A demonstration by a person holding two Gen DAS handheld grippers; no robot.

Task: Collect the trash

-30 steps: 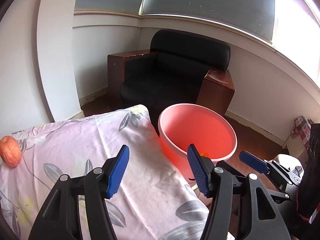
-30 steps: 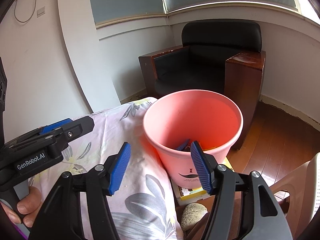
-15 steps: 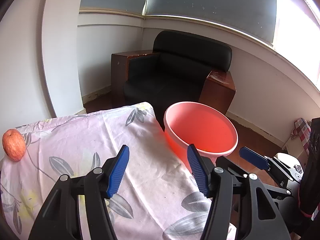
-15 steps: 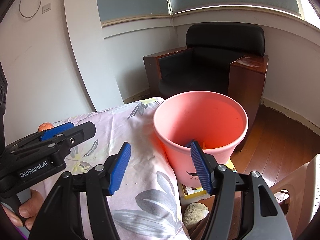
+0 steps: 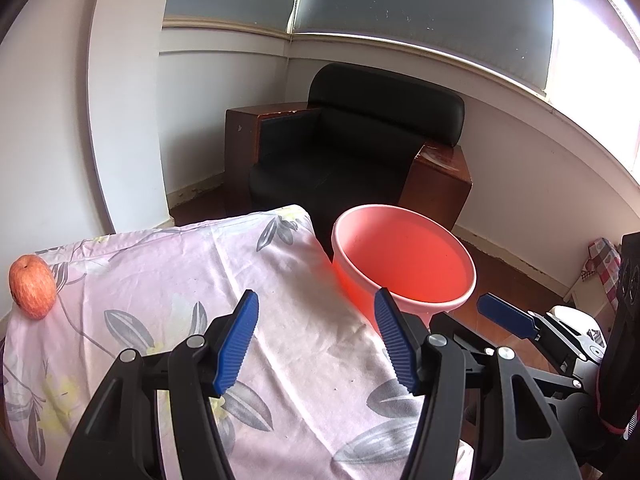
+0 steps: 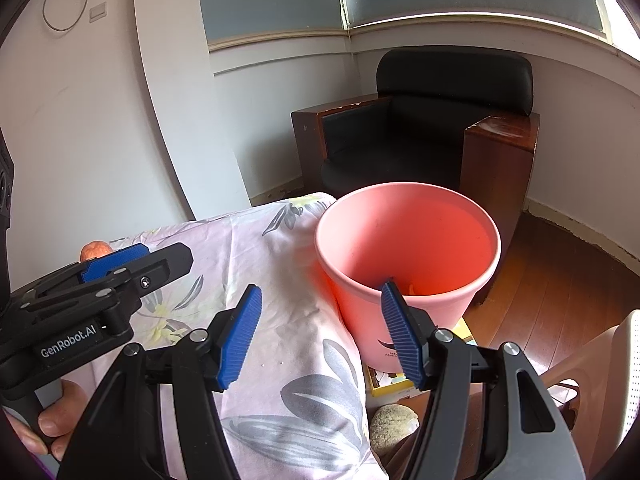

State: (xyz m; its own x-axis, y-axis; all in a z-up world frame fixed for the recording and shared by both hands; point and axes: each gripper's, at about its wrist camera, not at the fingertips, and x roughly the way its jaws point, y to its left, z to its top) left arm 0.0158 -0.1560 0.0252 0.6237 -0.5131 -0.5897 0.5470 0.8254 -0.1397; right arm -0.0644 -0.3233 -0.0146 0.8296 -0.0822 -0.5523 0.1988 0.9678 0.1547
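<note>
A pink plastic bin (image 5: 404,264) (image 6: 408,248) stands beside the right edge of a table covered with a floral cloth (image 5: 180,288) (image 6: 256,264). A bit of orange trash (image 6: 412,289) shows inside the bin. My left gripper (image 5: 316,344) is open and empty above the cloth, left of the bin. My right gripper (image 6: 320,336) is open and empty, near the bin's front rim. The left gripper also shows in the right wrist view (image 6: 100,280). A reddish apple (image 5: 32,286) lies at the cloth's far left.
A black armchair with wooden arms (image 5: 352,160) (image 6: 424,148) stands in the corner behind the bin. A yellow box (image 6: 390,380) and a grey stone-like lump (image 6: 394,424) lie under the bin. A white chair (image 6: 612,380) is at the right.
Both grippers have drawn back and up from the bin, so the bin looks smaller and farther. More of the cloth and the apple have come into view. Both grippers stay open.
</note>
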